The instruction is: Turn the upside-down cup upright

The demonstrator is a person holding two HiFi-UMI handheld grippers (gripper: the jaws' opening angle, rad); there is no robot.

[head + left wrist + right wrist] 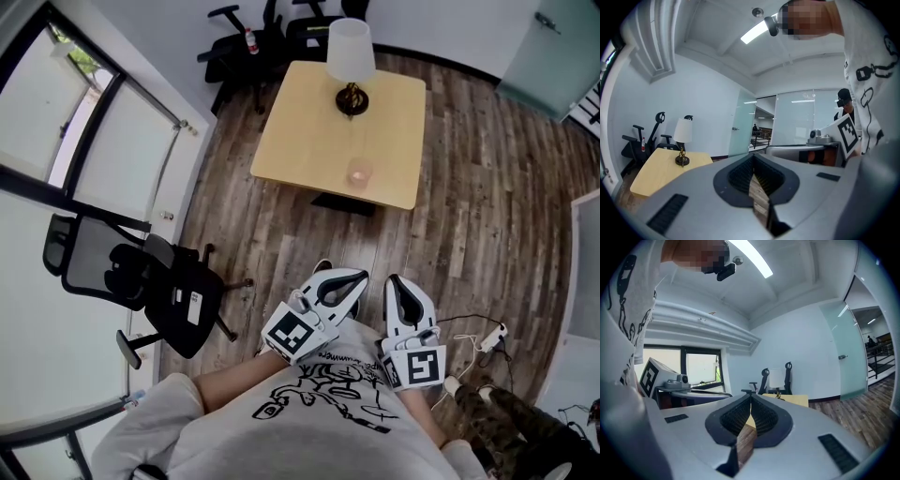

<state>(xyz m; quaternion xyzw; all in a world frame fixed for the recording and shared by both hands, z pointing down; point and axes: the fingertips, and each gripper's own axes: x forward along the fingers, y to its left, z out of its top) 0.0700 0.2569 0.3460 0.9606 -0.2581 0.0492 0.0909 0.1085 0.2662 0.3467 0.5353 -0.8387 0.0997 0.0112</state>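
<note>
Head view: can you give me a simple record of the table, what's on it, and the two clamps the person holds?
table: light wood, on a plank floor
lamp: white shade, on the table's far side
cup: pinkish, near the table's front edge, apart from the lamp; too small to tell which way up
left gripper: shut, empty, held well short of the table
right gripper: shut, empty, beside the left one
office chair: black, on the floor at left

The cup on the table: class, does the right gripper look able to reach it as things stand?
Probably not yet. The right gripper is held close to the body, shut, with a stretch of floor between it and the table bearing the cup. Nothing blocks the way; a step nearer looks needed.
</note>
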